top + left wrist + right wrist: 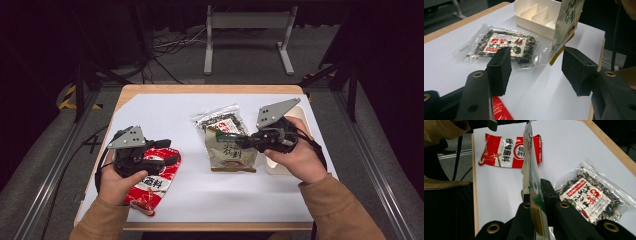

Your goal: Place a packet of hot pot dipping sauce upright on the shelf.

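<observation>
A red and white snack packet (150,187) lies flat near the table's front left. My left gripper (171,153) hovers just over its far end, jaws open with nothing between them (536,70); a corner of the red packet (502,111) shows beneath. My right gripper (236,139) is shut on the top edge of a green and beige pouch (231,152), which hangs lifted off the table. In the right gripper view that pouch (532,170) stands edge-on between the closed jaws (537,195). The pouch (565,27) dangles in front of the left gripper.
A clear packet of dark seaweed mix (220,119) lies flat mid-table, behind the pouch. A white divided tray (536,15) sits at the right edge, partly under my right hand. The table has wooden edges (210,89) and a white sheet on top.
</observation>
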